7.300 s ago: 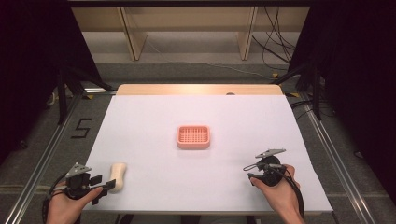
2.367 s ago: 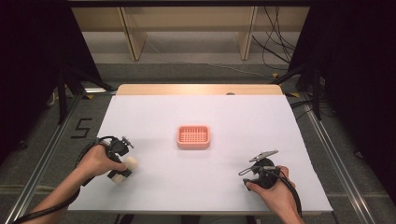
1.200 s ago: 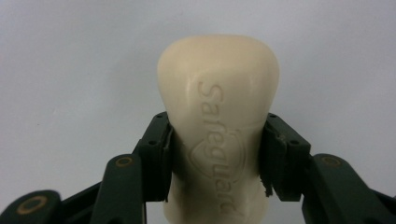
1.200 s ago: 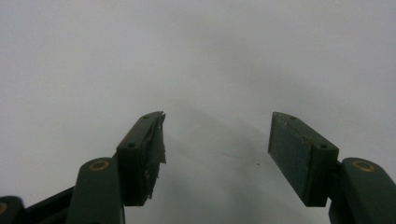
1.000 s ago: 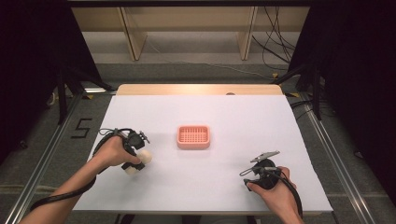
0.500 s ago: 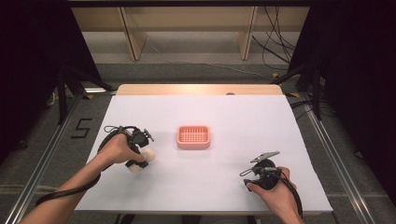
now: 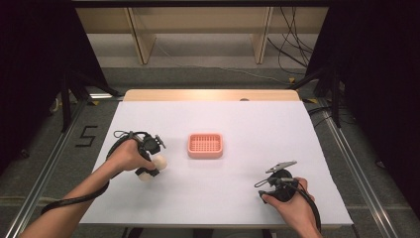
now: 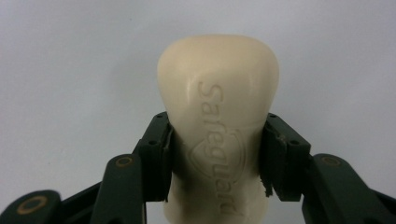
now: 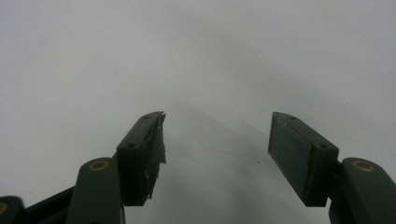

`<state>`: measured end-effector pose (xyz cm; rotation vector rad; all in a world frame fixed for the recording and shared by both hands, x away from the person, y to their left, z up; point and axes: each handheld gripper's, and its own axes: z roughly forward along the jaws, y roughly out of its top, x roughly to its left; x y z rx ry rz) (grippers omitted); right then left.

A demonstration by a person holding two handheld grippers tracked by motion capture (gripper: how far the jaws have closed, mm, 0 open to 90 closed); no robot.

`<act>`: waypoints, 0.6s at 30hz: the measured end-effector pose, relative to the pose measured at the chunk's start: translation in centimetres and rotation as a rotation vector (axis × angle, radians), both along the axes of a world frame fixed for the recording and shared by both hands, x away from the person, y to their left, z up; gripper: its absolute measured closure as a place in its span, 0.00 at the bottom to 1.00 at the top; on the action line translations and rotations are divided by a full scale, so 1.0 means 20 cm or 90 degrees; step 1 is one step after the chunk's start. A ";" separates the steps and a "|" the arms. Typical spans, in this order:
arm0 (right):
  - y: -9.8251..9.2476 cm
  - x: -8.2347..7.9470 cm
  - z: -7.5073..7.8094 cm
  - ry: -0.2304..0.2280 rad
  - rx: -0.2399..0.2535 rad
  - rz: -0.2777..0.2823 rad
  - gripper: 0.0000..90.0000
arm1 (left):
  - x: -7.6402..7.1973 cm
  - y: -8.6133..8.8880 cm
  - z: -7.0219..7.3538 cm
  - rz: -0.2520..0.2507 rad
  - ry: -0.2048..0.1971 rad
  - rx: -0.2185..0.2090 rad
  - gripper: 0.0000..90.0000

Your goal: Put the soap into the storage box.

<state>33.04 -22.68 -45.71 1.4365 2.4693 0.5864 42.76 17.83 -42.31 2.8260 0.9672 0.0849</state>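
White table (image 7: 228, 119) (wood far edge) bears pink tray (image 7: 205, 145).

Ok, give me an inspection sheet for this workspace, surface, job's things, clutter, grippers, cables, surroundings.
Surface: white table, wooden strip along far edge.
Job's things: cream soap bar stamped Safeguard; pink slotted tray mid-table, nothing in it.
Clutter: nothing seen.
Grippers: left gripper shut on soap bar, left of tray; right gripper open, holding nothing, at near right.
Cables: black cable trailing along left forearm; loose wires on floor far right.
Surroundings: grey floor, wooden frame legs beyond, a "5" marked on floor left.
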 end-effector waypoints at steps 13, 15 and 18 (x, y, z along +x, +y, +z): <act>0.00 0.00 0.00 0.001 0.000 -0.001 0.41 | 0.04 -0.04 0.02 -0.034 -0.009 0.011 0.55; 0.00 0.00 0.00 0.002 0.000 -0.004 0.41 | 0.04 -0.05 0.02 -0.039 -0.011 0.011 0.55; 0.00 0.00 0.00 0.001 -0.001 -0.004 0.41 | 0.05 -0.05 0.02 -0.038 -0.014 0.008 0.55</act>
